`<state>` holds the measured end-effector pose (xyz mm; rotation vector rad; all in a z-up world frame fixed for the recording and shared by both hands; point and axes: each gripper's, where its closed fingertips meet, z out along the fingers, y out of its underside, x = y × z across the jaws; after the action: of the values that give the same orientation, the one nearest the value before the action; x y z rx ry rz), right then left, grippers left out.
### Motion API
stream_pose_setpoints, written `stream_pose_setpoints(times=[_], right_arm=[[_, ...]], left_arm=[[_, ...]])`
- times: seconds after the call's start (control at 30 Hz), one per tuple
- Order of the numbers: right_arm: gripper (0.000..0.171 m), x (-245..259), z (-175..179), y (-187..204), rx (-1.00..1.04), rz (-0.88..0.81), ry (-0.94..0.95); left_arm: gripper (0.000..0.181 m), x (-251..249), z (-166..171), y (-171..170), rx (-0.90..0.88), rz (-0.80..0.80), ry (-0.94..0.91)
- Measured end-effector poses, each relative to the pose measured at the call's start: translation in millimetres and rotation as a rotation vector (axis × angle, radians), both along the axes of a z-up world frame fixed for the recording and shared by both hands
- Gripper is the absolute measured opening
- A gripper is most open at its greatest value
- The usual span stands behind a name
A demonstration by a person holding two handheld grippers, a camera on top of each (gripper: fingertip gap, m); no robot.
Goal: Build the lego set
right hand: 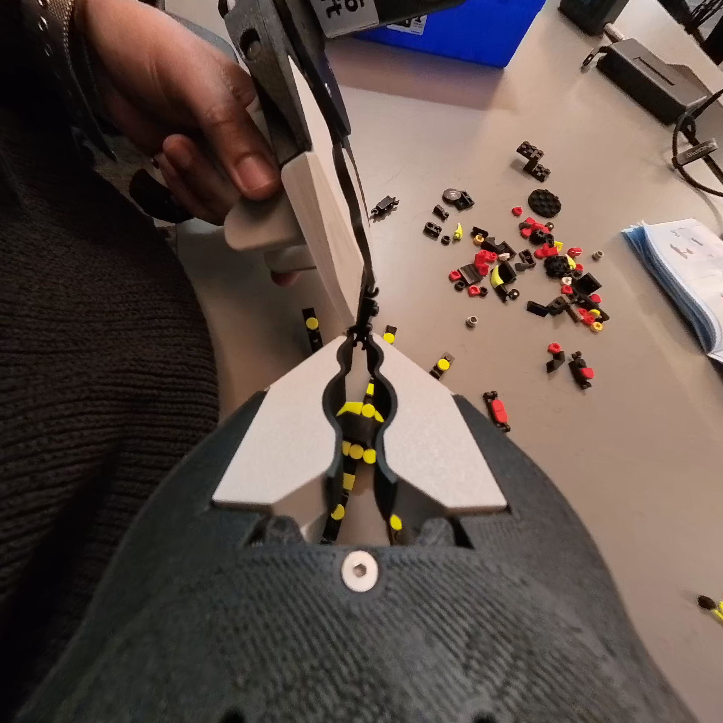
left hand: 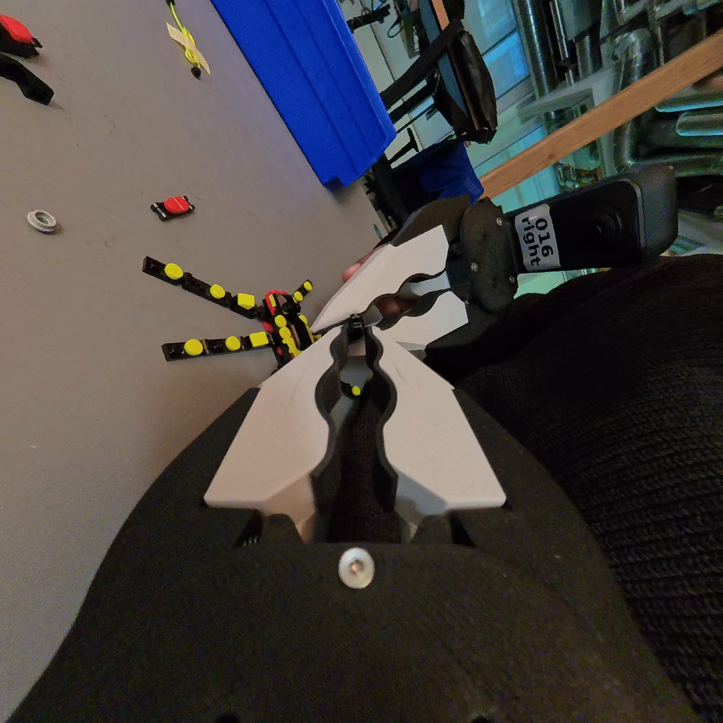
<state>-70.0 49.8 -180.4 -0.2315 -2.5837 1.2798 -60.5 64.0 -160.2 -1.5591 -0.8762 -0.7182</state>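
Both grippers' fingers pinch small black clip pieces (left hand: 355, 325) tip to tip (loose brick pile (right hand: 547, 258) shows only rightward).

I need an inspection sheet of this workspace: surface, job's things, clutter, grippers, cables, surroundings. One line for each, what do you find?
Surface: grey table, matt, no spills seen.
Job's things: black and yellow model lies on the table; loose pile of bricks in black, red and yellow; instruction booklet at the far right.
Clutter: blue bin; grey ring; black box.
Grippers: left gripper and right gripper meet tip to tip, both shut on one small black piece above the model.
Cables: black cable by the box.
Surroundings: wooden beam and metal shelving behind the table.
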Motion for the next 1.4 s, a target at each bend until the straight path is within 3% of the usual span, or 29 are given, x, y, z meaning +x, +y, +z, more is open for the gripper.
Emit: stream_pose_setpoints(times=[0.27, 0.47, 0.53, 0.73, 0.9, 1.4], right_arm=[[0.01, -23, 14, 24, -0.078, -0.088, -0.04], [0.059, -28, 0, 43, -0.093, -0.222, -0.296], [0.063, -20, -11, 44, -0.049, -0.219, -0.325], [0.056, -17, -22, 59, 0.021, -0.263, -0.273], [0.048, -12, -26, 56, 0.037, -0.193, -0.237], [0.034, -3, -31, 64, 0.024, -0.128, -0.332]], left_arm=[[0.007, -23, 13, -14, 0.046, 0.134, 0.051], [0.007, -31, 14, -20, 0.078, 0.18, 0.015], [0.007, -31, 13, -20, 0.073, 0.179, 0.016], [0.007, -32, 12, -20, 0.078, 0.179, 0.002], [0.007, -30, 12, -18, 0.085, 0.166, -0.012], [0.007, -24, 14, -16, 0.096, 0.138, -0.028]])
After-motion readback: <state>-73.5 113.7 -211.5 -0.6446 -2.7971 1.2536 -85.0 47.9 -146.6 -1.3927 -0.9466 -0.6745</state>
